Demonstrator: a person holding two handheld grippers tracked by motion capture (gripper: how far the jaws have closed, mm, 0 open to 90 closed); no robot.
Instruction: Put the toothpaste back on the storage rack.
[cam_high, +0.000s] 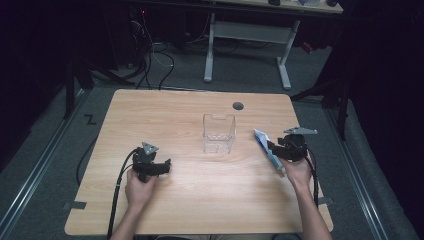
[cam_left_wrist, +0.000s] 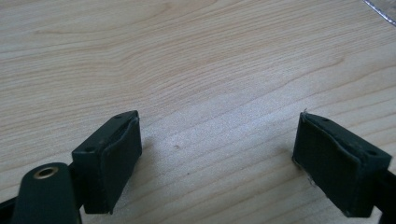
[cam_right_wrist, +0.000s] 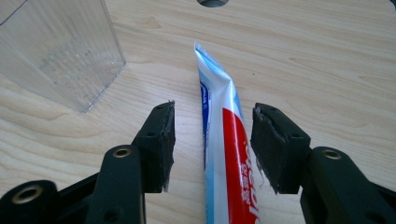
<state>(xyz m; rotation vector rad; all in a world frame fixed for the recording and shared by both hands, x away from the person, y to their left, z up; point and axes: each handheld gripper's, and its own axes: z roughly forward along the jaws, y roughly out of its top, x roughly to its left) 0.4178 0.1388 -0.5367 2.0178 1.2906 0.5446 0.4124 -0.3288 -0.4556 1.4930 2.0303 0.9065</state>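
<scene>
A: Closing now risks a lopsided pinch: the red, white and blue toothpaste tube (cam_right_wrist: 224, 140) lies on the wooden table (cam_right_wrist: 327, 60) between the right gripper (cam_right_wrist: 212, 144) jaws, nearer the right-hand pad, and neither pad presses on it yet.

B: So it could skid or twist?

A: Likely. Its crimped tail points past the jaw tips, and the clear plastic box (cam_right_wrist: 60, 51) stands ahead to the left. The left gripper (cam_left_wrist: 217, 154) rests spread wide with nothing between its jaws.
</scene>
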